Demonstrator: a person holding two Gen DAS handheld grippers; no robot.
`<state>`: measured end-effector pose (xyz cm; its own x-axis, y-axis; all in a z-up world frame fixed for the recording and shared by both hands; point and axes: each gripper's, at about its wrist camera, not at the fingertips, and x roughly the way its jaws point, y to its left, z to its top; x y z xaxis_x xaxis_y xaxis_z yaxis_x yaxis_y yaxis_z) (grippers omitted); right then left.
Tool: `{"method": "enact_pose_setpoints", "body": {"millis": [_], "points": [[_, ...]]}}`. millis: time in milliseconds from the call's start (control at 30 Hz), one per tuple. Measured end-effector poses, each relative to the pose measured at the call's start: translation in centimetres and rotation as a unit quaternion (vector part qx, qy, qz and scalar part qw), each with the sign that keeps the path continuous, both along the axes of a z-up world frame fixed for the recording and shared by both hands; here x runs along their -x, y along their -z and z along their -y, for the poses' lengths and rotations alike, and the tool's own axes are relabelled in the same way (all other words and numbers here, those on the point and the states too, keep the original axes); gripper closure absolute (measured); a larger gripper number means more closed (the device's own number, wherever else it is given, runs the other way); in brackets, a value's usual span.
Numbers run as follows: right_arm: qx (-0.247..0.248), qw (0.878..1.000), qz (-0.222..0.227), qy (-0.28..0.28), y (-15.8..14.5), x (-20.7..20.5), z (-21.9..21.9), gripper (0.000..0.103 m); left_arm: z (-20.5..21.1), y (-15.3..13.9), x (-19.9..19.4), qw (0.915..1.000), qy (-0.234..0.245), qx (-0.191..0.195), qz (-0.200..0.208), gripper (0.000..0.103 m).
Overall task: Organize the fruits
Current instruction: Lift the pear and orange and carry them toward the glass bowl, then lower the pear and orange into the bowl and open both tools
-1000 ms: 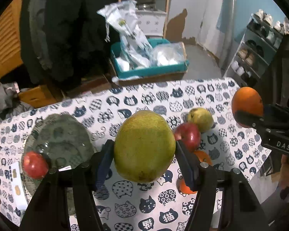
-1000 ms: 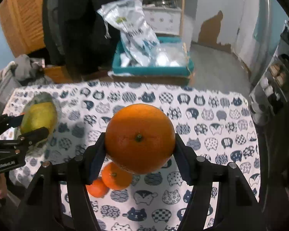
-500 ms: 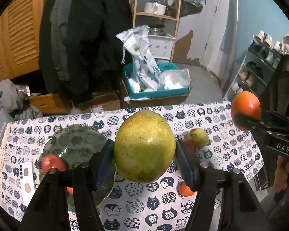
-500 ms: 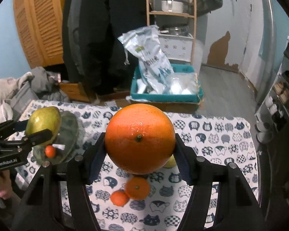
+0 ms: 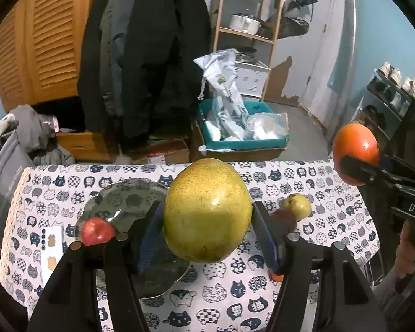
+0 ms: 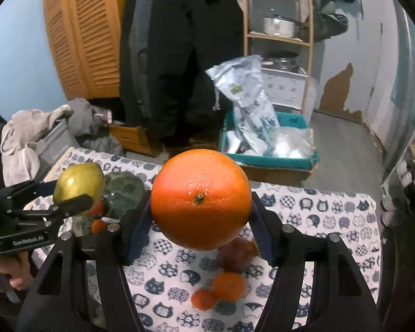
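Above the table (image 5: 262, 298), the left gripper (image 5: 207, 238) has its jaws closed on a pear (image 5: 207, 210), and the right gripper (image 6: 200, 229) has its jaws closed on an orange (image 6: 200, 199). Each fruit sits across its widest part between the blue pads, which is likely why neither slips though both hang clear of the cloth. Both are carried high, probably so they pass over the fruit left on the table without knocking it.

In the left view a plate (image 5: 119, 196) lies at about nine o'clock from the pear, with an apple (image 5: 98, 231) at its near left rim. That apple suggests the plate is where the fruit is being gathered, so the pear is held close above it, ready to go down. A small pear (image 5: 297, 206) lies on the cloth at three o'clock, apart from the plate; a dark reddish fruit just left of it is blurred and half hidden by the finger, so I cannot say what it is.

In the right view two mandarins (image 6: 229, 286) lie touching at five o'clock below the orange, with a brownish fruit (image 6: 235, 251), perhaps an apple, just above them. The plate shows at nine o'clock, behind the left gripper. The orange is well apart from the plate, so I judge it waits its turn or goes to another spot.
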<state>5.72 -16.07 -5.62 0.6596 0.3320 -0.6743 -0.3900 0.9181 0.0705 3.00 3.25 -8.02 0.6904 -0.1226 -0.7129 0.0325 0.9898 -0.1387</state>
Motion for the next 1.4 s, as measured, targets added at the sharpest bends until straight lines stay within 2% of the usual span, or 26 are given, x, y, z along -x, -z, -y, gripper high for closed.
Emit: {"method": "enact_pose_setpoints", "body": {"millis": [500, 700, 1133, 1400], "points": [[0.005, 0.998, -0.024, -0.052, 1.2, -1.6, -6.9, 0.037, -5.1, 1.4, 0.8, 0.9986, -0.05, 0.004, -0.014, 0.037], [0.008, 0.997, -0.045, -0.068, 2.5, -2.5, -9.7, 0.037, -7.1, 3.0, 0.7, 0.9973, -0.066, 0.009, -0.032, 0.037], [0.03, 0.99, -0.092, -0.101, 6.7, -4.4, -15.9, 0.037, -11.3, 7.1, 0.4, 0.9915, -0.102, 0.011, -0.08, 0.037], [0.054, 0.983, -0.132, -0.114, 10.8, -5.6, -19.4, 0.037, -12.6, 10.4, 0.3, 0.986, -0.111, 0.003, -0.125, 0.037]]}}
